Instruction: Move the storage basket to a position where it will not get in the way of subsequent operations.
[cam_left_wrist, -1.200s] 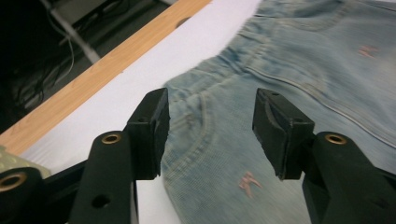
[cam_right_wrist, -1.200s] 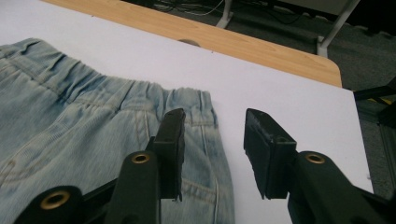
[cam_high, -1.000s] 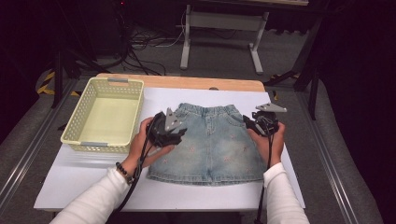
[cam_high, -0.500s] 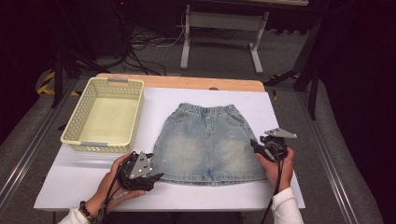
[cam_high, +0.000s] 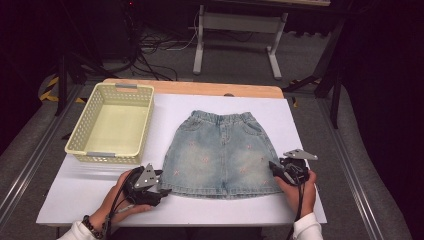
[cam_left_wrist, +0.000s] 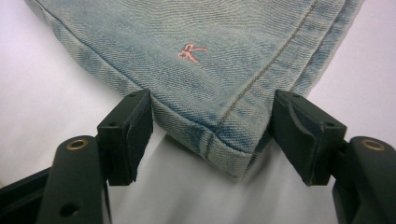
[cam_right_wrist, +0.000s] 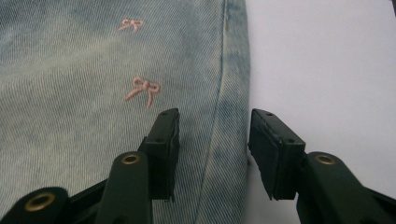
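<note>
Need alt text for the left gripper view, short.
A bottom corner of a faded denim skirt with a small pink embroidered bow lies on a white table surface, sitting between the open black jaws of the left gripper. The pads flank the hem corner without visibly pressing it.

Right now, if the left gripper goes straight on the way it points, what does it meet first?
Most likely the denim skirt: its bottom hem corner already sits between the open jaws of the left gripper, which points into the fabric. How near the pads are to the cloth is hard to tell.

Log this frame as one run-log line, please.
left gripper: open, straddling denim skirt hem corner | right gripper: open over side seam | basket: idle
</note>
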